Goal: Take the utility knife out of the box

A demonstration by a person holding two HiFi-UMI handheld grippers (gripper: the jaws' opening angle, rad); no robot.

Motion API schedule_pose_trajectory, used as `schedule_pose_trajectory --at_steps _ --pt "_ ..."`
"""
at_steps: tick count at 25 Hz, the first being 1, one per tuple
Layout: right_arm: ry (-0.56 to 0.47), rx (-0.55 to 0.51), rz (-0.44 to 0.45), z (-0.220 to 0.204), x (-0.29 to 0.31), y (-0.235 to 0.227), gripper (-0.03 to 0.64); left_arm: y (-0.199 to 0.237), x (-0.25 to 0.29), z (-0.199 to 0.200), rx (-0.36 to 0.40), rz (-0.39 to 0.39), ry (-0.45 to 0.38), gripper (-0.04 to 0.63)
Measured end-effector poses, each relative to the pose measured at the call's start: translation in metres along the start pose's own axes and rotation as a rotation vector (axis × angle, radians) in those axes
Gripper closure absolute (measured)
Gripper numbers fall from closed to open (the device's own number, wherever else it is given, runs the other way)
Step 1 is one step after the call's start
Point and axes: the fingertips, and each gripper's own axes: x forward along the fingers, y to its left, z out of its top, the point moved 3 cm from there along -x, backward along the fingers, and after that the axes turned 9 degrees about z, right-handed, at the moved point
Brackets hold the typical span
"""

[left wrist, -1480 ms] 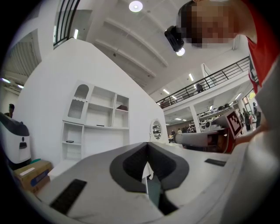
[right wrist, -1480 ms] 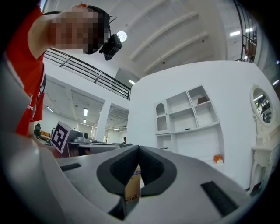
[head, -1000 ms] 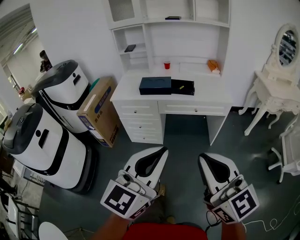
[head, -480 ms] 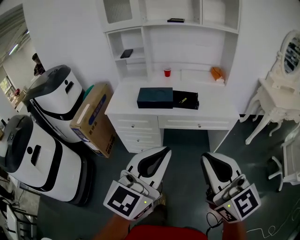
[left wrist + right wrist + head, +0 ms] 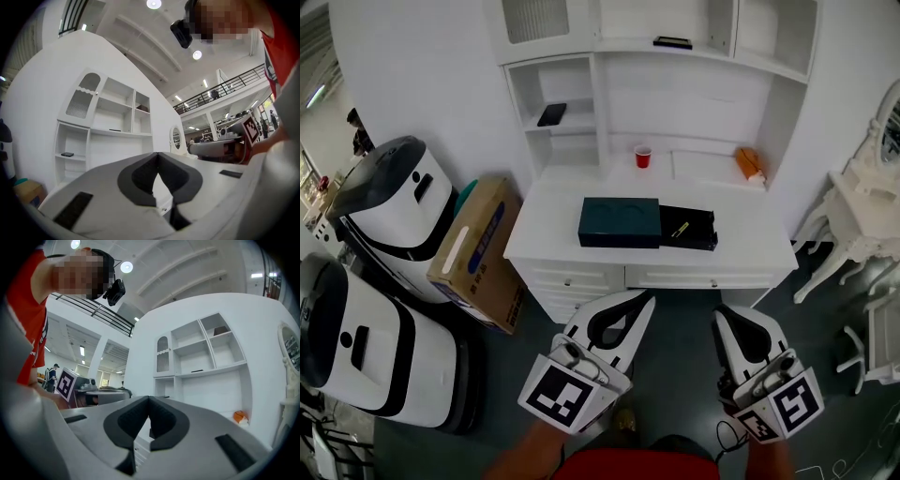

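A dark box (image 5: 620, 222) lies on the white desk (image 5: 549, 228). Its black inner tray (image 5: 692, 229) is slid out to the right, and a thin yellowish utility knife (image 5: 679, 228) lies in it. Both grippers hover over the floor in front of the desk, well short of the box. My left gripper (image 5: 645, 296) has its tips together with nothing between them; the left gripper view shows the same (image 5: 157, 153). My right gripper (image 5: 721, 311) is likewise shut and empty (image 5: 149, 398).
A red cup (image 5: 643, 156) and an orange object (image 5: 750, 163) stand at the desk's back. A cardboard box (image 5: 478, 253) and two white-and-black machines (image 5: 389, 206) stand left. A white dressing table (image 5: 853, 220) stands right. Shelves rise above the desk.
The desk and box have grown larger and lower in the head view, and both shut grippers have come closer to the desk's front.
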Motion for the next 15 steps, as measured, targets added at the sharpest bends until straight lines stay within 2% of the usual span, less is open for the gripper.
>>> schedule_pose_trajectory --at_steps 7,15 --pt "0.047 0.010 -0.010 -0.016 0.035 -0.034 0.614 0.033 0.036 -0.011 -0.036 -0.008 0.002 0.586" --pt "0.072 0.009 0.018 -0.037 0.071 -0.087 0.614 0.061 0.077 -0.024 -0.043 0.015 0.009 0.586"
